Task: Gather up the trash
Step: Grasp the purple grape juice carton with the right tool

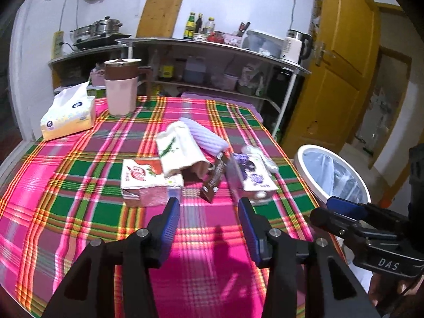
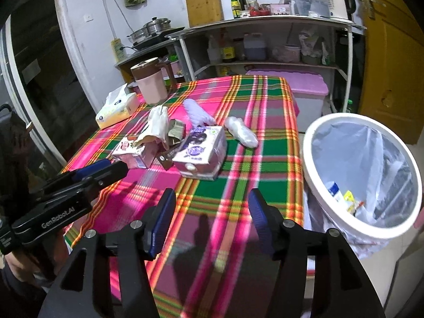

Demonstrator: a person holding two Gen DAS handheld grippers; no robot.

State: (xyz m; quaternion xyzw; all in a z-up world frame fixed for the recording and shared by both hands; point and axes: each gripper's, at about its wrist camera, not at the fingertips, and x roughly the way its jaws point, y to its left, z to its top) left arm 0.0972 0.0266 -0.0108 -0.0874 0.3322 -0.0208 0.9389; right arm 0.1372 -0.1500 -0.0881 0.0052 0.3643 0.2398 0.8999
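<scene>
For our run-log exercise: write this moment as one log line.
left gripper: open, empty | right gripper: open, empty | trash: purple carton, red carton on table | bin: partly filled

Tablecloth (image 1: 79, 185) pink-green plaid; bin (image 2: 312, 159) white; tongs pads (image 1: 169, 220) blue; jug (image 1: 120, 90) pink-brown.

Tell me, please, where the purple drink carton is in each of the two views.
Left wrist view: the purple drink carton lies right of centre, just beyond the right finger.
Right wrist view: the same carton lies near the centre, left of the white trash bin.
Shared landmark: the pink jug at the far left of the table.
</scene>
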